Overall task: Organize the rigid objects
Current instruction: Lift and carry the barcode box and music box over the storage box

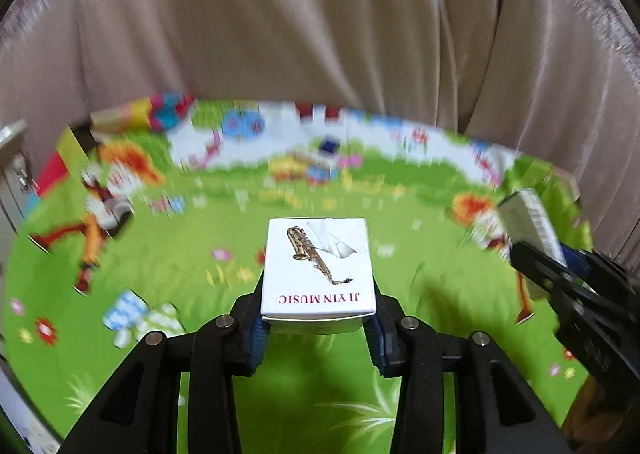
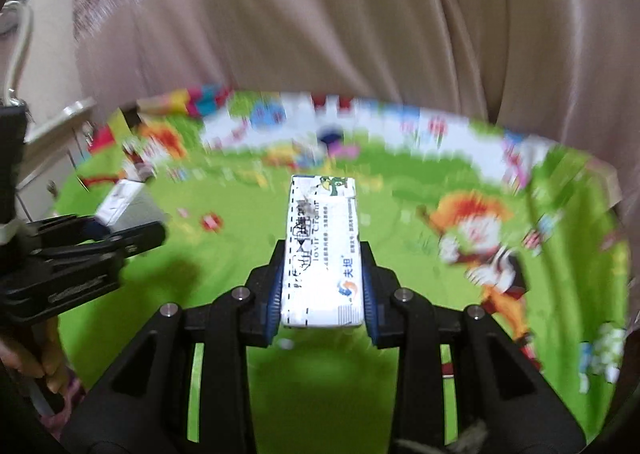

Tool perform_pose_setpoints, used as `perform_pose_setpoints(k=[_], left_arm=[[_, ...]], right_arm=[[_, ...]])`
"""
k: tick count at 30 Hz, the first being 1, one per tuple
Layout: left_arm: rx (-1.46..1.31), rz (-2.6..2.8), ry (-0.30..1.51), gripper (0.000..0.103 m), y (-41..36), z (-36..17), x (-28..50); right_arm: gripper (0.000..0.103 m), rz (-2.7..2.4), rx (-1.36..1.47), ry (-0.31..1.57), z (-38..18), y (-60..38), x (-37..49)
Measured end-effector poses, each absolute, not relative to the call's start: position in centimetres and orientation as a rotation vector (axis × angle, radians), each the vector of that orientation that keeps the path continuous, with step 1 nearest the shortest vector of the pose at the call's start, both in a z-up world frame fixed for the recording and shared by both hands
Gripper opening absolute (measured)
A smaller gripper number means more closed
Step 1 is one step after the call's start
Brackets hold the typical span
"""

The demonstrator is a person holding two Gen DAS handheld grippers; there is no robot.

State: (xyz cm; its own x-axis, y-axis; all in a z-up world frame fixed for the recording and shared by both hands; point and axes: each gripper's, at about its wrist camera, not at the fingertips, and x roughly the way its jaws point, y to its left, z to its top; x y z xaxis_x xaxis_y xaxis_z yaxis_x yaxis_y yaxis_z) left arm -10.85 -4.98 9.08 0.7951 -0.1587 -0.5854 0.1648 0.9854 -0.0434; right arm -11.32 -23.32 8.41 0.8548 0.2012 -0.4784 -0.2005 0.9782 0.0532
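My left gripper (image 1: 318, 318) is shut on a white box (image 1: 318, 268) printed with a saxophone and "JI YIN MUSIC", held above the green cartoon play mat (image 1: 192, 254). My right gripper (image 2: 322, 294) is shut on a long narrow white cream box (image 2: 322, 250) with blue print, also above the mat (image 2: 240, 238). The right gripper with its box (image 1: 528, 221) shows at the right edge of the left wrist view. The left gripper with its box (image 2: 120, 201) shows at the left of the right wrist view.
A beige curtain (image 1: 320, 21) hangs behind the mat. Small blurred coloured objects (image 1: 316, 161) lie near the mat's far middle. A colourful block (image 1: 132, 115) and a white cabinet (image 1: 12, 173) stand at the far left. A hand (image 2: 44, 366) holds the left gripper's handle.
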Motion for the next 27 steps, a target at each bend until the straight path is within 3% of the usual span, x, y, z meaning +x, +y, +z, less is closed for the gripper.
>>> perform_pose_setpoints(k=[8, 12, 27], left_arm=[[0.015, -0.121, 0.342, 0.041, -3.1, 17.1, -16.9], [-0.002, -0.104, 0.267, 0.042, -2.1, 18.8, -18.9], [-0.045, -0.063, 0.211, 0.042, 1.5, 19.5, -21.8]], right_arm=[[0.037, 0.144, -0.064, 0.071, 17.0, -21.0, -21.1], [0.037, 0.131, -0.066, -0.022, 18.7, -20.4, -23.1], [0.037, 0.201, -0.128, -0.052, 19.6, -17.6, -24.6]])
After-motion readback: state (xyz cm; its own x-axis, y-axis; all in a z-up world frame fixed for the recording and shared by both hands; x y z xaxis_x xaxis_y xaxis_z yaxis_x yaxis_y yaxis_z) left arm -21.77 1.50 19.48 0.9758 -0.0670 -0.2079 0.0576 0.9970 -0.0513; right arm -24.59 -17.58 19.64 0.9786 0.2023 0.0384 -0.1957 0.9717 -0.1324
